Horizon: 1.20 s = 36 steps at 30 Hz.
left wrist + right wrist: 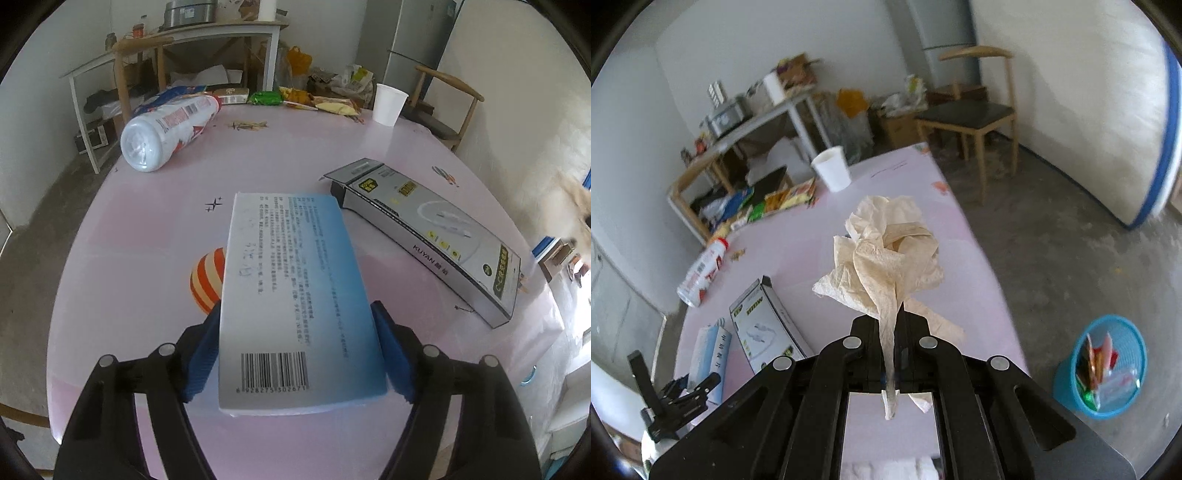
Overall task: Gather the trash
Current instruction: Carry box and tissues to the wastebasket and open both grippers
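Observation:
My left gripper (pixel 297 308) has its blue pads (pixel 205 347) against both long sides of a white and blue box (pixel 291 280) with a barcode, low over the pink table (pixel 147 240). Whether the box rests on the table I cannot tell. The right wrist view shows the same box (pixel 709 350) at the table's near left corner. My right gripper (pixel 897 317) is shut on a crumpled beige tissue (pixel 890 243), held in the air above the table's right side. A blue mesh bin (pixel 1104 365) with wrappers inside stands on the floor to the lower right.
On the table lie a toppled plastic bottle (pixel 166 129), a grey cable box (pixel 436 240), a white paper cup (pixel 389 103) and several snack wrappers (pixel 295 98) along the far edge. Wooden chairs (pixel 971 110) and a cluttered side table (pixel 177 40) stand beyond.

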Each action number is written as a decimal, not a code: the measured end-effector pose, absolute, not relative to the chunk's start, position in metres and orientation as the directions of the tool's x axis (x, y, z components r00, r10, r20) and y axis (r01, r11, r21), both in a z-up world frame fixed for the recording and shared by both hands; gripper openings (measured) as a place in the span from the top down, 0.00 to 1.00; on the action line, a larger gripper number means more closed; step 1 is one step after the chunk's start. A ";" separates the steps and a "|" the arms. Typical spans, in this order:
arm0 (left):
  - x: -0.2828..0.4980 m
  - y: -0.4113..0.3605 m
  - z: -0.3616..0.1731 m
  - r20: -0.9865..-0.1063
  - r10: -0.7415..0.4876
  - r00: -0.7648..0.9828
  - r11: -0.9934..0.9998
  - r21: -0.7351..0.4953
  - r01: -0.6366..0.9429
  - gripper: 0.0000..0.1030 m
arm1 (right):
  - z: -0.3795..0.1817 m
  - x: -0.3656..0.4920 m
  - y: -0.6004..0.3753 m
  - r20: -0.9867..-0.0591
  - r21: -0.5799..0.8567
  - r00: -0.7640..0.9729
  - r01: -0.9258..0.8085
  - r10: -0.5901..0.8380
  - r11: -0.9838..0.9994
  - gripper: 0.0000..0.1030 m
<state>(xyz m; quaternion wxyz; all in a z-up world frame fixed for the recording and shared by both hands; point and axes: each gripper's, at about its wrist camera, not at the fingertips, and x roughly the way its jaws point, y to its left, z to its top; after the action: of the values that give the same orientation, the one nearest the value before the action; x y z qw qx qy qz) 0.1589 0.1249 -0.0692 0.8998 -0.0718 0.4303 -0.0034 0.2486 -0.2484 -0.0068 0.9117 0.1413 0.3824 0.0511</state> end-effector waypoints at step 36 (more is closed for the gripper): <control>0.174 -0.427 -0.060 -0.791 -0.611 0.037 0.551 -0.392 0.737 0.29 | -0.215 0.060 -0.548 -0.671 0.708 0.739 0.615 0.059 0.347 0.98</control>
<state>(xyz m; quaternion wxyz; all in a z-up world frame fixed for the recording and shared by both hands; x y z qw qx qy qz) 0.1738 -0.4274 -0.0595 0.7174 0.0615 0.5108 -0.4697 0.0597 -0.5478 -0.2154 0.7593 0.5414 0.3114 -0.1829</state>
